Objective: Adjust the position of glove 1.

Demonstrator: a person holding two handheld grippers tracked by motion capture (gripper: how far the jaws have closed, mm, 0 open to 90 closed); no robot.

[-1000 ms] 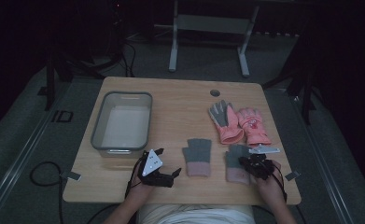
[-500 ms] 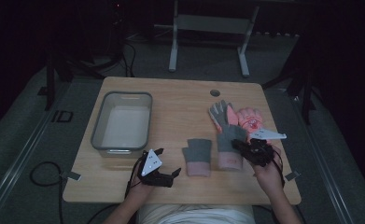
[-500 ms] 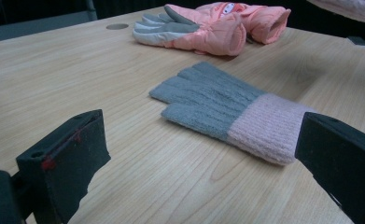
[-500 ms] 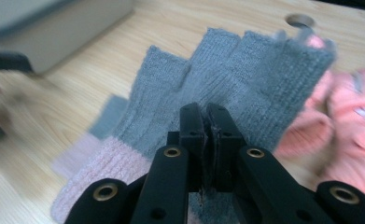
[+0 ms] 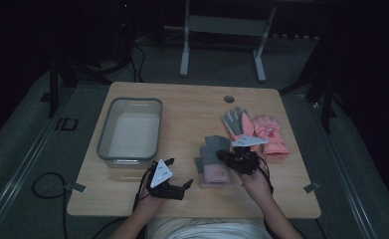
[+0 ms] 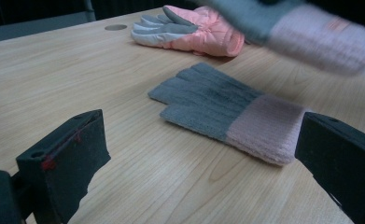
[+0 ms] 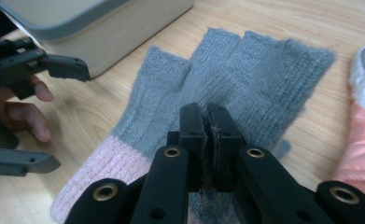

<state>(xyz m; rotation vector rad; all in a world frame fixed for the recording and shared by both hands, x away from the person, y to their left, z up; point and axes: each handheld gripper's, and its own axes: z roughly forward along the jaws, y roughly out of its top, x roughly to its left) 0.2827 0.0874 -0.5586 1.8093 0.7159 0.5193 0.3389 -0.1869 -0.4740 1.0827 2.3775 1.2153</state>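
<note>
My right gripper is shut on a grey knit glove with a pink cuff and holds it just above the table. In the right gripper view the jaws pinch the grey knit. A matching knit glove lies flat beneath it, and it appears flat on the wood in the left gripper view. The held glove is blurred there at top right. My left gripper rests near the front edge, open and holding nothing, left of the lying glove.
A grey-rimmed bin stands at the left of the wooden table. A pair of pink ski gloves lies at the right, next to my right gripper. A round cable hole is at the back.
My right gripper has lifted the knit glove from the table's front right and carried it left, over the other knit glove. The left gripper has stayed in place.
</note>
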